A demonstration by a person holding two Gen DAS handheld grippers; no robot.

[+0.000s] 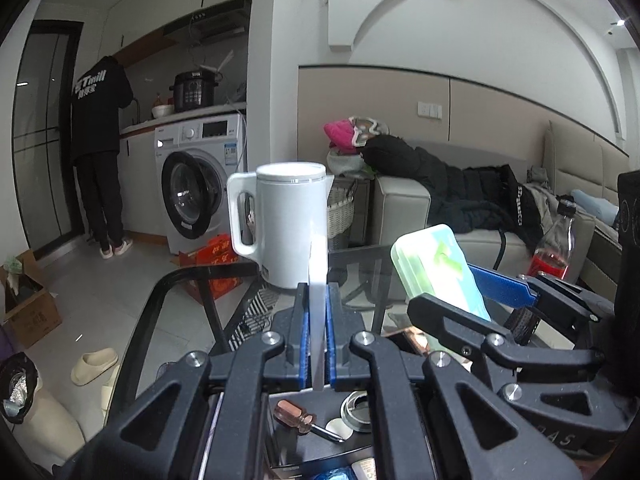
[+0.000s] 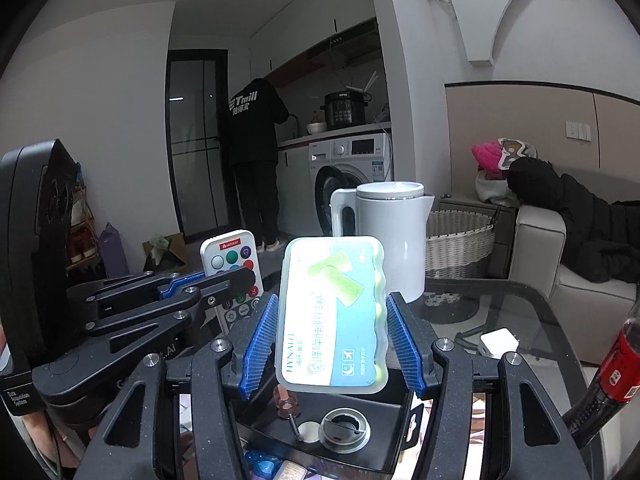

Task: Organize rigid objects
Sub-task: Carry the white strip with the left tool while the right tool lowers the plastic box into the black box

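The right gripper (image 2: 334, 334) pinches a flat plastic box (image 2: 334, 312) with a green and blue label, one blue pad on each long edge, so the box stands upright with its printed face toward the camera. I think it is held by the edges because the box is thin and wide, and this way it can be lowered flat into a container.

The left gripper (image 1: 317, 324) is pressed almost together on a thin white remote control (image 1: 318, 304). From its own camera only the narrow edge shows between the pads. From the right gripper's view the coloured buttons of the remote (image 2: 234, 268) are visible, just to the left of the box. Both things are lifted in the air, side by side, not resting on anything.

Directly below both grippers lies a dark tray (image 2: 404, 412). In it are a small screwdriver (image 1: 304, 420) with a brown handle, a round metal lid (image 2: 344, 430) and a small white disc (image 2: 309, 431). It seems to be the collecting place, so the two held things probably go there next.

Ahead of the grippers stands a white kettle (image 2: 394, 240) on the glass table (image 2: 520, 304). To the right of the right gripper are a small white charger (image 2: 498, 342) and a bottle (image 2: 616, 368) with a red label. Far behind, a person (image 2: 256, 152) stands at the kitchen counter.
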